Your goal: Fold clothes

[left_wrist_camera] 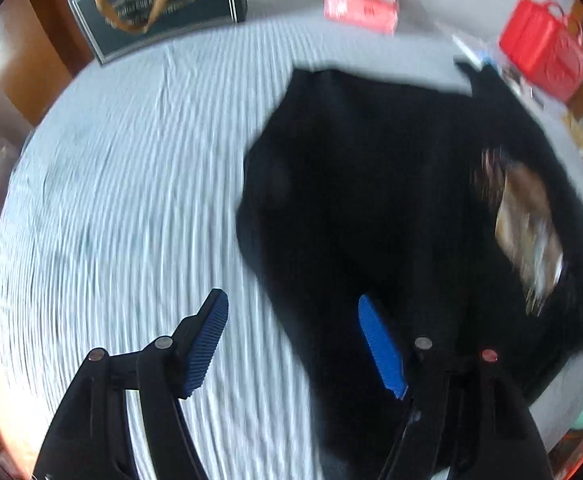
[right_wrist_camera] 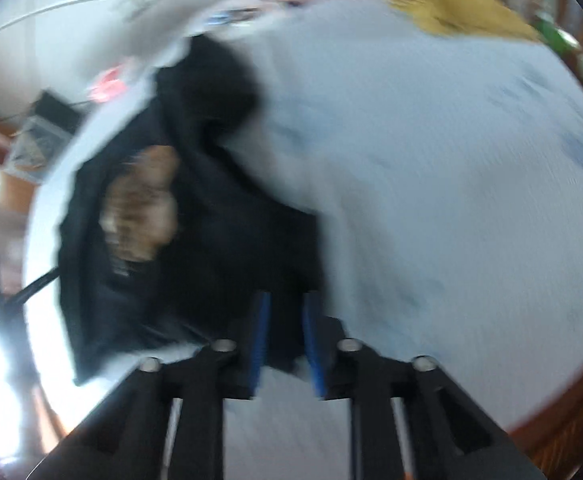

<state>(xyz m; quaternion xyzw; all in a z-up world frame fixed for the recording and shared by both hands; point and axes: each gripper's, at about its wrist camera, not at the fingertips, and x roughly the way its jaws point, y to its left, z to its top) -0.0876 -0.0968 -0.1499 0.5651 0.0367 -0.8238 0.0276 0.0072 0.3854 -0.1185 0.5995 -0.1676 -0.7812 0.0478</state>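
A black shirt (left_wrist_camera: 371,184) with a brown printed picture (left_wrist_camera: 527,224) lies partly folded on a table with a pale blue striped cloth (left_wrist_camera: 123,184). My left gripper (left_wrist_camera: 291,308) is open and empty, just above the shirt's near left edge. In the right wrist view the shirt (right_wrist_camera: 211,220) lies to the left, with its print (right_wrist_camera: 143,208) showing. My right gripper (right_wrist_camera: 285,308) is shut on the shirt's near edge, with black cloth between its blue pads. Both views are blurred.
A dark framed plaque (left_wrist_camera: 159,4) stands at the far left of the table. A red and white box (left_wrist_camera: 359,4) and a red bag (left_wrist_camera: 543,48) are at the far side. A tan item (right_wrist_camera: 455,8) lies at the far right.
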